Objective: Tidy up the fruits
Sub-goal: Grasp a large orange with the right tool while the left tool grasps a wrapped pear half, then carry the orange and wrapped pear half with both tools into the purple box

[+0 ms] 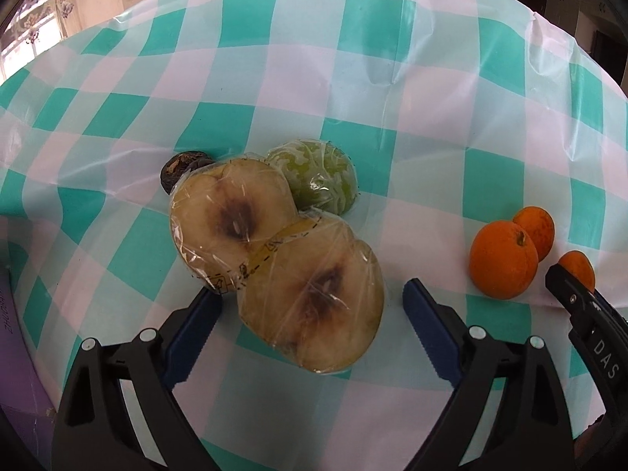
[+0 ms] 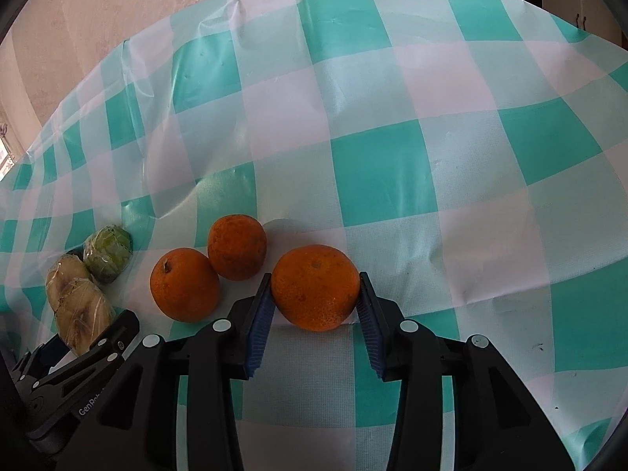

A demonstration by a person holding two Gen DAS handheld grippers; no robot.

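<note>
While the right gripper (image 2: 316, 302) pinches a round orange citrus fruit (image 2: 314, 288) on the teal-and-white checked tablecloth (image 2: 392, 157), the left gripper (image 1: 310, 310) stands spread.
Two plastic-wrapped pale apple halves (image 1: 310, 298) lie between its fingers; two more oranges (image 2: 184, 288) sit close left; a wrapped green fruit (image 1: 314, 180) lies beyond.

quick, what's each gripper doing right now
left gripper: open, jaws either side of the wrapped fruit half, not gripping it
right gripper: closed on an orange

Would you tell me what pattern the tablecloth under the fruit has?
The tablecloth is checked in teal and white squares, clearest in the right wrist view.
</note>
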